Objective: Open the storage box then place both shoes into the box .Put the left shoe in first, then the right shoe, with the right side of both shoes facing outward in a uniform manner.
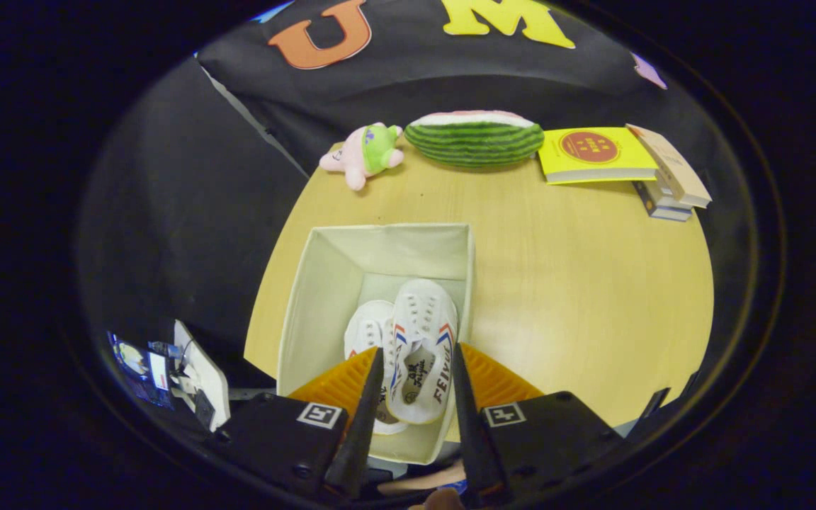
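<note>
An open white fabric storage box stands on the wooden table, just ahead of my fingers. One white shoe lies inside it on the left. A second white shoe with red and blue stripes sits between my fingers over the box's near half, toe pointing away and top side up. My gripper is shut on this shoe's heel end, one finger against each side. The box's near wall is partly hidden behind the fingers.
Along the table's far edge lie a pink plush toy, a watermelon-shaped cushion, a yellow book and a small stack of books. A white device stands off the table's near left corner. A hand shows behind the gripper.
</note>
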Demonstrator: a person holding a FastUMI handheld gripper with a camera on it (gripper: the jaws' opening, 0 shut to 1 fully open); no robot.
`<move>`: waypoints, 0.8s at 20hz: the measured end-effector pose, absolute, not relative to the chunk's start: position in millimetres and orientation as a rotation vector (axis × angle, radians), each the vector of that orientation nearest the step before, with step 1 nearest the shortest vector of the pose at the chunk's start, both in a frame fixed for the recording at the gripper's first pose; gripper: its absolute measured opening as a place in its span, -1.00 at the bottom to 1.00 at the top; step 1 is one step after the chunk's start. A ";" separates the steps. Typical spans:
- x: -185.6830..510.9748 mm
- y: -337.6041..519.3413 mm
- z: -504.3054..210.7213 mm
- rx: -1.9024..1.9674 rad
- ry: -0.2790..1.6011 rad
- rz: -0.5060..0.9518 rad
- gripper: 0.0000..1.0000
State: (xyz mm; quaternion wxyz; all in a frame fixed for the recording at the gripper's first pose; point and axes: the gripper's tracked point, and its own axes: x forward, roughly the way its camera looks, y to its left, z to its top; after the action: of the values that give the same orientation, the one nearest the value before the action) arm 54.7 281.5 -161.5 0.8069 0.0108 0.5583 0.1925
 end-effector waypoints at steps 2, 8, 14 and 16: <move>60.0 275.0 -152.0 0.000 1.119 0.412 0.28; 73.4 237.4 -88.1 -0.081 0.741 0.327 0.31; 39.4 202.5 -37.1 -0.040 0.395 0.317 0.92; 36.7 183.6 -25.7 -0.047 0.266 0.288 1.00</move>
State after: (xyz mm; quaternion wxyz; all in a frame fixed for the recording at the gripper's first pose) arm 36.7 183.6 -25.7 0.9805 -0.0236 0.1324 0.1430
